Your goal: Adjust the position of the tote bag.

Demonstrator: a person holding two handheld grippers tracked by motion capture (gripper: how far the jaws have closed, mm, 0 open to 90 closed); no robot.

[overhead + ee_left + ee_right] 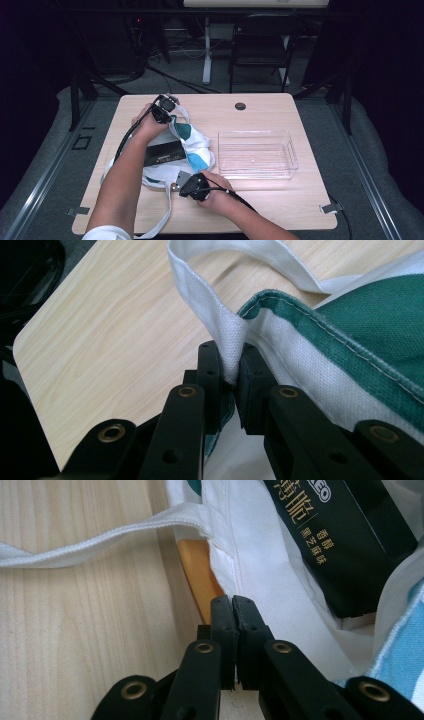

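Tote bag (192,145) lies on the table (260,205), left of centre, white cloth with green and blue patches. Black box (165,152) sits in its open mouth, gold lettering readable in the right gripper view (350,545).

Left gripper (164,111) is at the bag's 12 o'clock edge, up near the far side of the table. Jaws clamped on the bag's white strap right where it meets the green-trimmed rim (232,352); cloth is pinched between the pads, strap loops away above.

Right gripper (192,186) is at the bag's 6 o'clock edge, near side. Jaws (233,625) are together with no visible gap; white bag fabric lies right against them, but I can't tell whether any cloth is actually caught. An orange piece (197,572) shows just beyond the tips, under the bag's edge.

Clear plastic bin (287,150) stands at 3 o'clock from the bag, just beside it, upright. A second strap (162,215) trails off toward the table's near edge at 6 o'clock.
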